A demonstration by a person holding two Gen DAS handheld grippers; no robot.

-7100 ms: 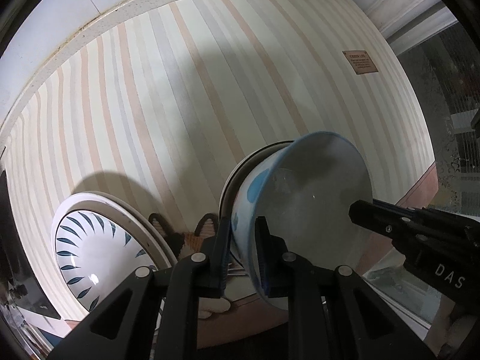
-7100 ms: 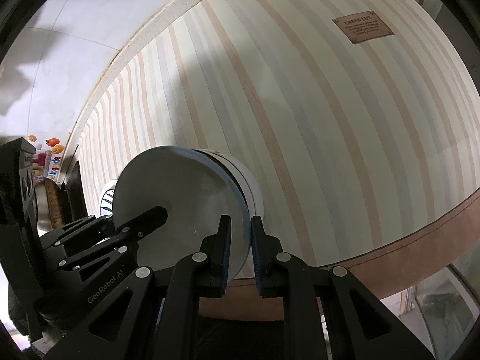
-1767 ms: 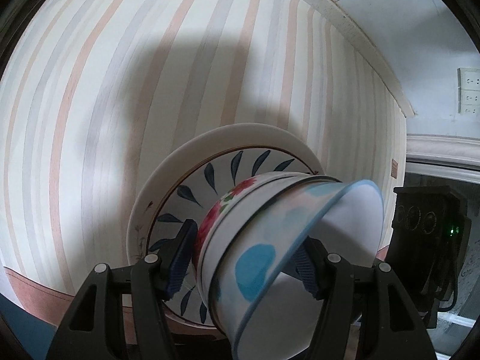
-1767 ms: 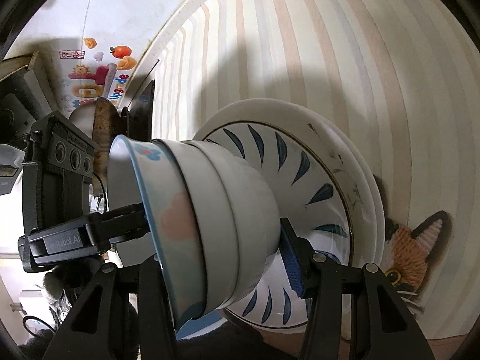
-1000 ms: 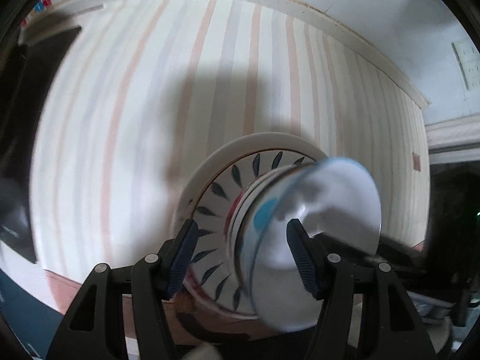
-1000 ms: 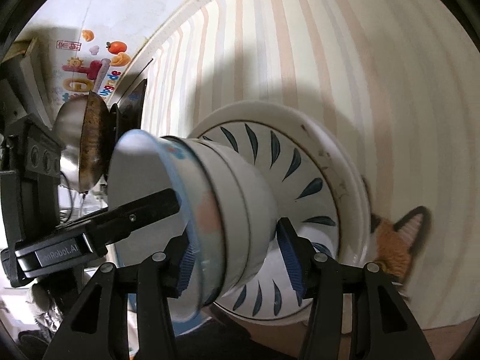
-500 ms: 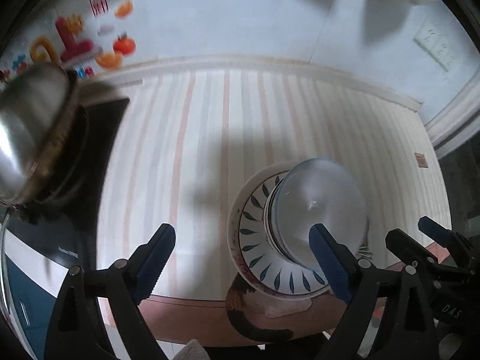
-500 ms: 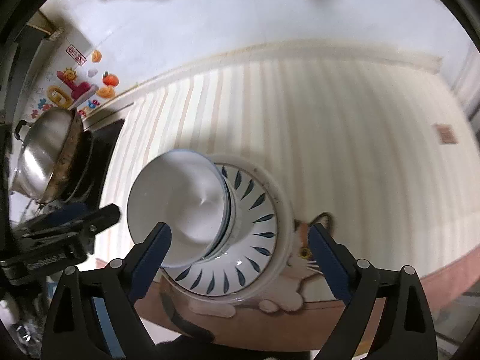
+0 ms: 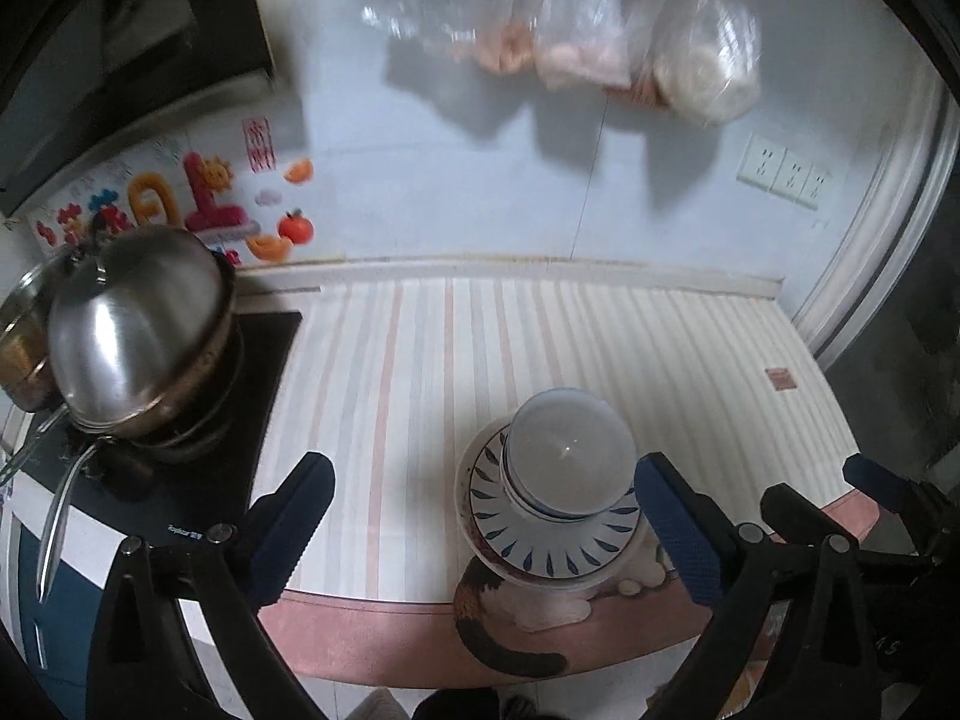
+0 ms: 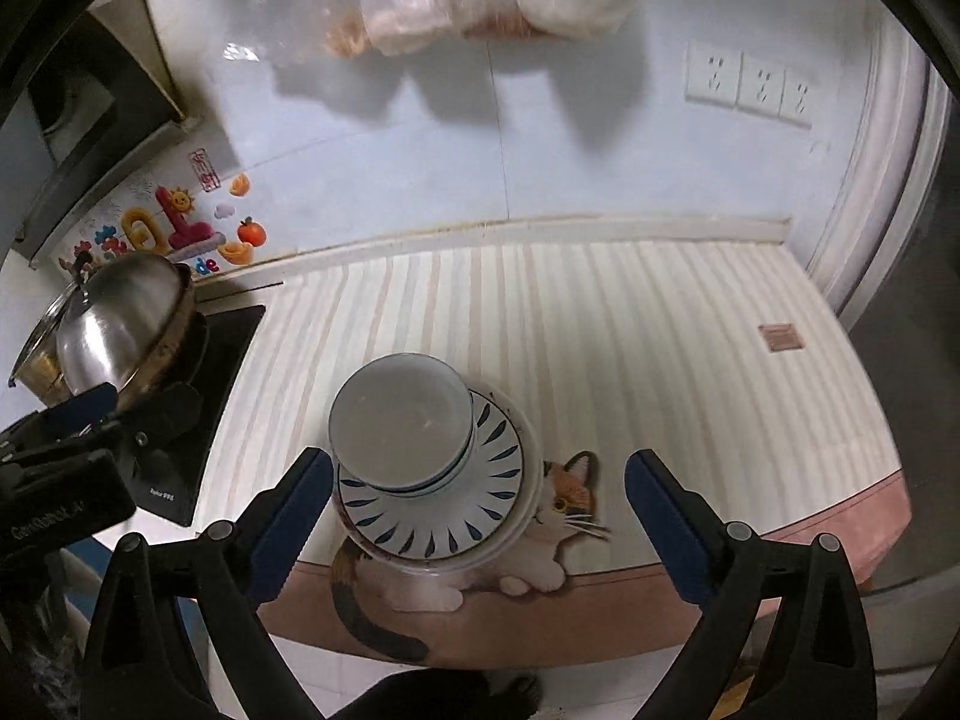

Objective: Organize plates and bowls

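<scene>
A stack of bowls (image 9: 567, 459) (image 10: 401, 420) stands on a white plate with blue leaf marks (image 9: 555, 540) (image 10: 444, 516), which lies on more plates near the front edge of a striped mat. My left gripper (image 9: 486, 528) is open and empty, held high above and in front of the stack. My right gripper (image 10: 477, 522) is open and empty too, raised above the stack. The right gripper's blue-tipped fingers (image 9: 870, 483) show at the right of the left wrist view. The left gripper's body (image 10: 66, 480) shows at the left of the right wrist view.
A steel pot lid on a pan (image 9: 138, 348) (image 10: 117, 330) sits on a black cooktop (image 9: 198, 480) to the left. The striped mat (image 9: 600, 348) has a cat picture (image 10: 570, 504) at its front. Plastic bags (image 9: 606, 30) hang on the wall, with sockets (image 10: 750, 87) to the right.
Both grippers opened, let go of the bowl stack on the leaf plate, and pulled back and up. The view now takes in the whole counter and wall.
</scene>
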